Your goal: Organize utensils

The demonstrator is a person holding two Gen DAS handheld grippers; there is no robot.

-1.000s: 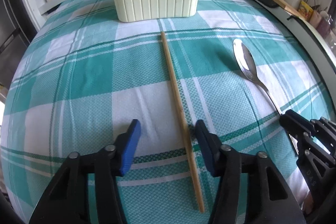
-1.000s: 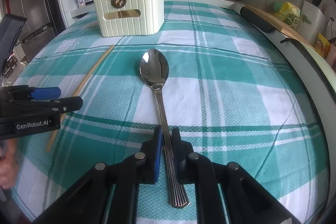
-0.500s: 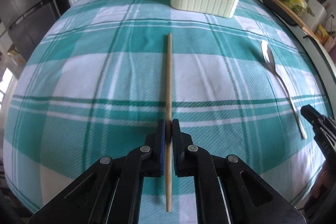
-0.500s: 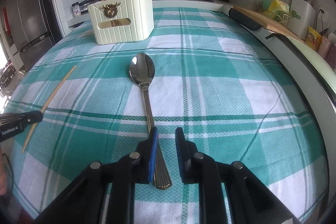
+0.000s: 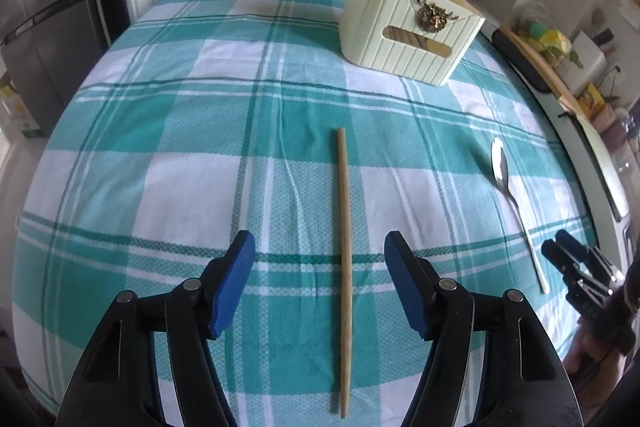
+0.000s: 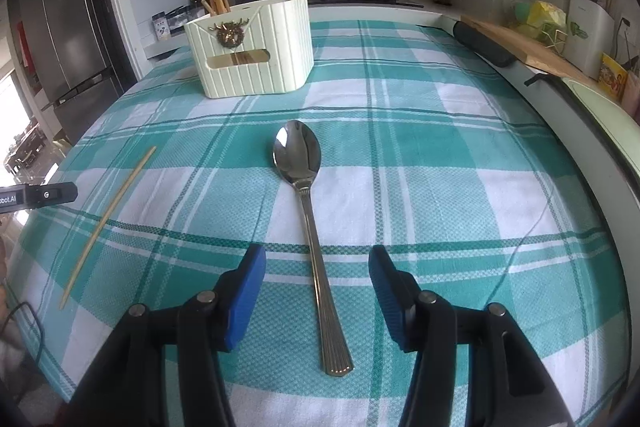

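A single wooden chopstick (image 5: 344,247) lies flat on the cloth, running straight away between the blue pads of the left gripper (image 5: 319,279), a little nearer the right-hand pad and touching neither. Its near end reaches back below the pads; its far end points ahead toward the holder. The jaws have just been opening and now stand wide, with the stick loose between them. The gripper is angled steeply down at the table.

The metal spoon (image 6: 310,227) lies likewise between the pads of the right gripper (image 6: 316,287), close to midway, bowl up and far ahead of the jaws, its fluted handle end back beneath them. These jaws too have just been opening; they stand fairly wide and press on nothing. This gripper also tilts downward. In the left wrist view it shows at the right edge, beside the spoon's handle tip, with part of a hand (image 5: 592,355) below it.

The chopstick is thin, pale, straight and round-sectioned. The spoon is polished steel, mirror-bright in the oval bowl, with ridged lines spreading along the flared handle.

Ahead of both jaws stands the cream utensil holder (image 6: 256,55), ribbed plastic with rounded corners, a slot in its front and a brass-coloured stag ornament above it. Chopsticks (image 6: 218,1) lean out of its top.

Everything rests on a woven tablecloth (image 6: 420,155) of teal and white checks, with a fine waffle texture.
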